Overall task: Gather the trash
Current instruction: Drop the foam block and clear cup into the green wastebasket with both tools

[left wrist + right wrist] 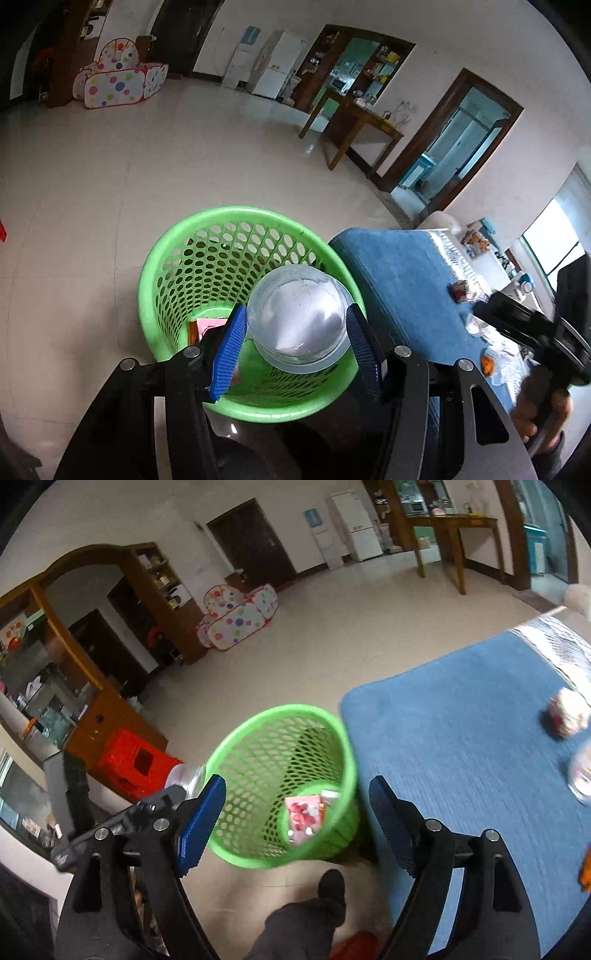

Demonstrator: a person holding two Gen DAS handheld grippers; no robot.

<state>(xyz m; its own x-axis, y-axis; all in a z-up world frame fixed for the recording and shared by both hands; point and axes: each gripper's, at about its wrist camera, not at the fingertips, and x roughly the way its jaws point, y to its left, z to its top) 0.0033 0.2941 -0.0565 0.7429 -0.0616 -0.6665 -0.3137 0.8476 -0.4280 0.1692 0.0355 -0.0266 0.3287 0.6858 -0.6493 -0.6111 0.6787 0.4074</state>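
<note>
My left gripper (295, 332) is shut on a clear plastic cup (299, 317) and holds it over the mouth of the green perforated trash basket (207, 240). The basket stands on the floor beside the blue-covered table (402, 273). My right gripper (295, 812) is open and empty above the basket (266, 738), which holds a pink wrapper (304, 814). The cup (184, 775) and the left gripper show at the left of the right wrist view. Loose wrappers (461, 290) lie on the table.
More wrappers (569, 716) lie at the table's right side. A red crate (136, 764) stands on the floor left of the basket. My leg and shoe (328, 890) are below it. A wooden table (354, 122) and a polka-dot play tent (118, 77) stand further off.
</note>
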